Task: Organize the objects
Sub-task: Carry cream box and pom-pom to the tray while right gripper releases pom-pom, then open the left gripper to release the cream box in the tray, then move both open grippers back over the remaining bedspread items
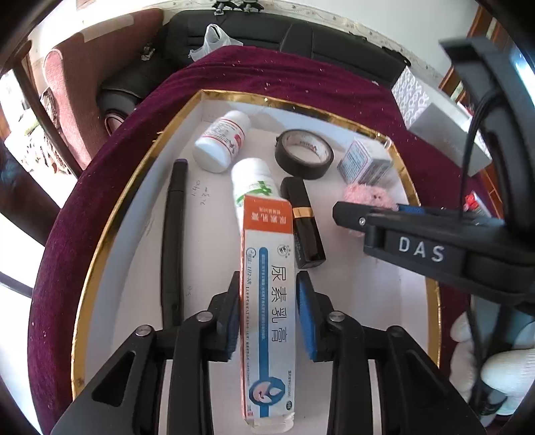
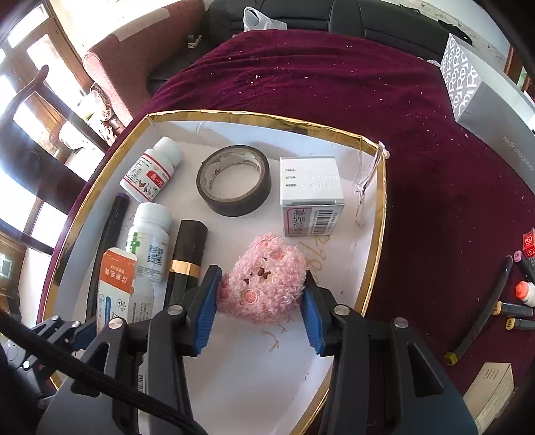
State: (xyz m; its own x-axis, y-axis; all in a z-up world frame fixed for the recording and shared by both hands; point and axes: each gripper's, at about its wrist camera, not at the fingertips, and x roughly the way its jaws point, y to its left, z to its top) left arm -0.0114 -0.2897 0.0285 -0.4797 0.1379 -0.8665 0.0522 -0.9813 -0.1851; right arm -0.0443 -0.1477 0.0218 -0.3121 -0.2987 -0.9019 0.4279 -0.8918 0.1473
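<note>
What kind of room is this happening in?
Probably a home living room: a black sofa stands behind a table under a maroon cloth, wooden-framed windows let in daylight, and household odds lie in a gold-rimmed box.

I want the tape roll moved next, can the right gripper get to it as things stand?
Probably not yet: the right gripper has the pink plush toy between its fingers. The tape roll lies uncovered just beyond in the tray.

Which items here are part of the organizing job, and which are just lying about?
In the job:
gold-rimmed tray
ointment tube, between the left claw pads
pink plush toy, between the right claw pads
two white pill bottles
black tape roll
small white box
black lipstick

Lying about:
grey patterned box
plastic bag
</note>
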